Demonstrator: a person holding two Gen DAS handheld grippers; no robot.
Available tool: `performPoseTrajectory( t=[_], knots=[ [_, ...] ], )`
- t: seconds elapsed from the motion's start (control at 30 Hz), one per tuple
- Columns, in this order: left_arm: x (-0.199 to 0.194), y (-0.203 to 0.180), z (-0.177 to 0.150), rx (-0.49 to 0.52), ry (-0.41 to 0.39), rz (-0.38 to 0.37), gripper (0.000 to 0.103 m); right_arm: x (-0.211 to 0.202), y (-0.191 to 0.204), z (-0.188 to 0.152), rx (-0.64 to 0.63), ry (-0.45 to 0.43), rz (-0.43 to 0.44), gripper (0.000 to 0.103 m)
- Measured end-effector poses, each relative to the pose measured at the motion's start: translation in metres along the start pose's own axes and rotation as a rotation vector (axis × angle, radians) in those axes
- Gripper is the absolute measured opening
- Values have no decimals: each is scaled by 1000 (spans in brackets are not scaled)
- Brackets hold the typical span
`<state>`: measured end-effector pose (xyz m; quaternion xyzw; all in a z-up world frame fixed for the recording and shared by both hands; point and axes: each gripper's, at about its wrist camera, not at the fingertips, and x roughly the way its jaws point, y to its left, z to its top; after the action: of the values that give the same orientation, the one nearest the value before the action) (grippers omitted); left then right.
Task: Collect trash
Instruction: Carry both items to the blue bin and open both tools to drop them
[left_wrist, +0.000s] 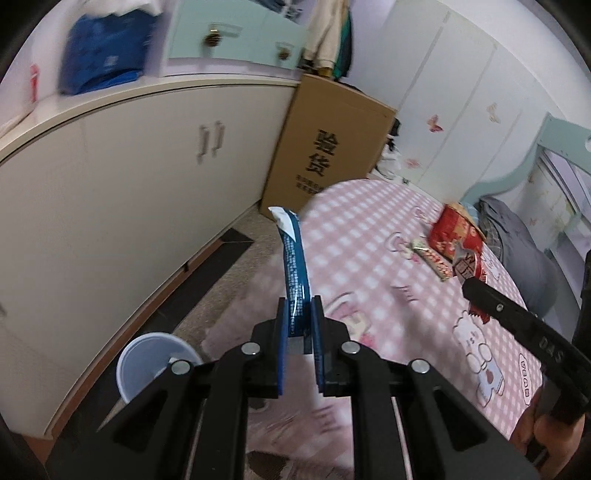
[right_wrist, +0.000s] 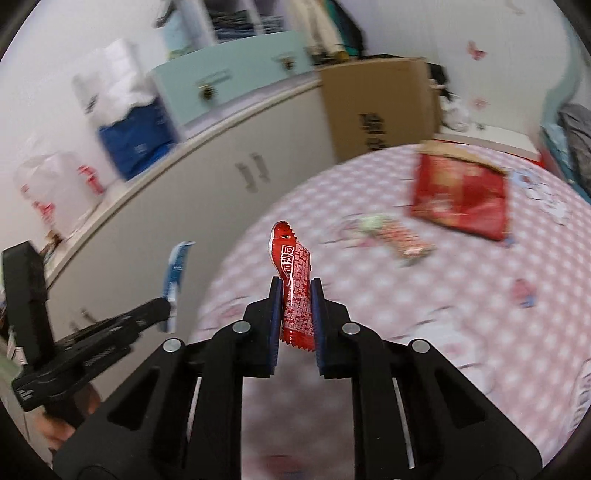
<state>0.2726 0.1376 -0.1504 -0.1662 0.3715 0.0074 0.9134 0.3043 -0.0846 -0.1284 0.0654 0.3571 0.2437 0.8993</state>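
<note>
Left claw: the left gripper (left_wrist: 299, 325) is clamped on a blue wrapper (left_wrist: 293, 266), which stands up between the pads, past the table's left edge.
Right claw: the right gripper (right_wrist: 295, 314) pinches a red wrapper (right_wrist: 293, 291) above the pink checked table (right_wrist: 461, 314).
Bin: a white cup (left_wrist: 147, 354) sits low, left of the table.
Advice: probably carry each wrapper right over the cup before letting go.
Still lying: a red bag (right_wrist: 461, 195) and a small wrapper (right_wrist: 399, 236) toward the far edge.

Blue-and-white wrapper (left_wrist: 294, 273), red white-lettered wrapper (right_wrist: 294, 291), red bag (right_wrist: 460, 195) on pink-and-white checked tablecloth (left_wrist: 369, 236), black grippers.
</note>
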Motion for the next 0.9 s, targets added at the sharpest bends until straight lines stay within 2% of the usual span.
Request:
performPoseTrajectory(
  t=[0.23, 0.4, 0.77, 0.8, 0.83, 0.9],
  knots=[
    [-21, 58, -13, -77, 1, 65, 12, 33, 84, -21, -100, 61, 123, 16],
    [-19, 98, -22, -134, 26, 121, 12, 64, 128, -36, -153, 118, 169, 16],
    [9, 154, -32, -209, 97, 167, 14, 116, 161, -62, -163, 167, 174, 16],
    [12, 156, -32, -211, 105, 173, 20, 121, 161, -63, -163, 172, 169, 16],
    [17, 159, -32, -215, 120, 181, 35, 123, 162, -63, -161, 176, 169, 16],
    [20, 166, -35, -238, 123, 191, 57, 129, 162, -65, -157, 183, 165, 16]
  ],
)
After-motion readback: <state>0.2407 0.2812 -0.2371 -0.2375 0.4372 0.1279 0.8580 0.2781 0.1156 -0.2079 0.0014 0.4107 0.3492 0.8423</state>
